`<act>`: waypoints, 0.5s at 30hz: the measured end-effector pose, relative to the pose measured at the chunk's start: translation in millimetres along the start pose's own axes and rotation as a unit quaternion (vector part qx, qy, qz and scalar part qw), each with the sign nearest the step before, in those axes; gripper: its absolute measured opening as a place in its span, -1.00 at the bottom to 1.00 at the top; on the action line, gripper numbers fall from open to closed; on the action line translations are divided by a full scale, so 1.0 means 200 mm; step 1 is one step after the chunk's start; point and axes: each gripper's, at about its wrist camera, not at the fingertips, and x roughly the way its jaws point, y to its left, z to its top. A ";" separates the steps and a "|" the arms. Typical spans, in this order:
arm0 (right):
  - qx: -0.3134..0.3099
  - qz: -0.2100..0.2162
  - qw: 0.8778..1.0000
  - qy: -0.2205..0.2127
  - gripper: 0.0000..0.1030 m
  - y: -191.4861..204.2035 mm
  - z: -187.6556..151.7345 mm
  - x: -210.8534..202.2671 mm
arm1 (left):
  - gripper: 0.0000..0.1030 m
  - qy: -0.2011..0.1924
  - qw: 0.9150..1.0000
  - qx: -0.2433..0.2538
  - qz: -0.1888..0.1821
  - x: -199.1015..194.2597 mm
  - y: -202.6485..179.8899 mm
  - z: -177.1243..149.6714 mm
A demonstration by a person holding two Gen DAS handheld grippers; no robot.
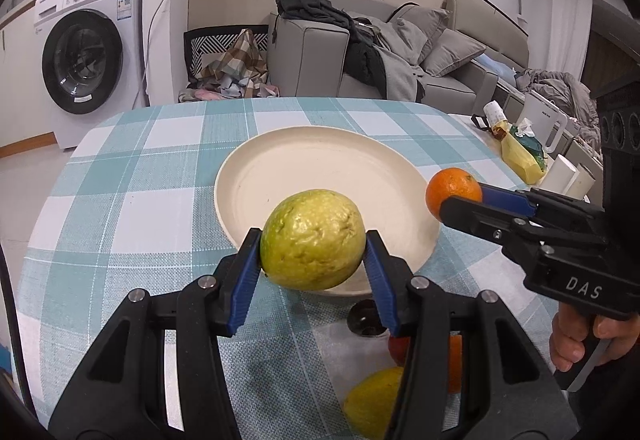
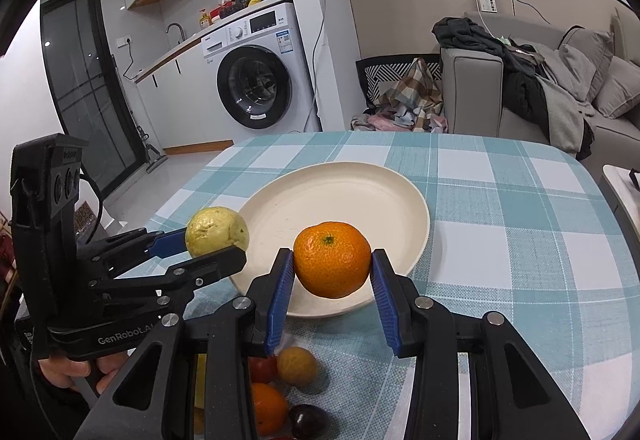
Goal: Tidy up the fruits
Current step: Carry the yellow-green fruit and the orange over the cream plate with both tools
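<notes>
Plate (image 1: 320, 144) bare. Left gripper (image 1: 314, 246) clamps guava (image 1: 312, 240) over its 6 o'clock rim; right gripper (image 2: 332, 268) clamps mandarin (image 2: 332, 264) likewise. Loose fruits (image 2: 296, 366) remain on table (image 1: 120, 220).

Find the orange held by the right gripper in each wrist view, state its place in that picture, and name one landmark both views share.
Left wrist view: the orange sits at right of centre, beside the plate's right rim, between the right gripper's fingers.
Right wrist view: the orange is low at centre, between the blue pads, over the plate's near rim.
Shared landmark: the cream plate on the checked tablecloth.
</notes>
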 end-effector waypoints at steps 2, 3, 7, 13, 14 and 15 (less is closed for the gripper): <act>0.005 0.002 1.000 0.002 -0.22 -0.01 0.00 0.02 | -0.08 0.003 1.000 0.000 -0.001 0.02 0.00 0.00; 0.008 0.004 1.000 0.005 -0.22 -0.02 0.00 0.04 | -0.08 0.005 1.000 0.000 -0.002 0.04 0.01 -0.01; 0.007 0.011 1.000 0.020 -0.22 -0.03 -0.02 0.10 | -0.08 0.012 1.000 -0.002 -0.003 0.07 0.02 -0.01; -0.012 0.015 0.999 0.034 -0.22 -0.02 -0.04 0.15 | -0.08 0.017 1.000 -0.003 -0.006 0.10 0.02 -0.01; -0.013 0.015 0.999 0.036 -0.22 -0.02 -0.04 0.16 | -0.08 0.019 1.000 -0.003 -0.007 0.11 0.02 -0.01; -0.013 0.015 0.999 0.039 -0.22 -0.02 -0.04 0.17 | -0.08 0.022 1.000 -0.002 -0.008 0.12 0.02 -0.01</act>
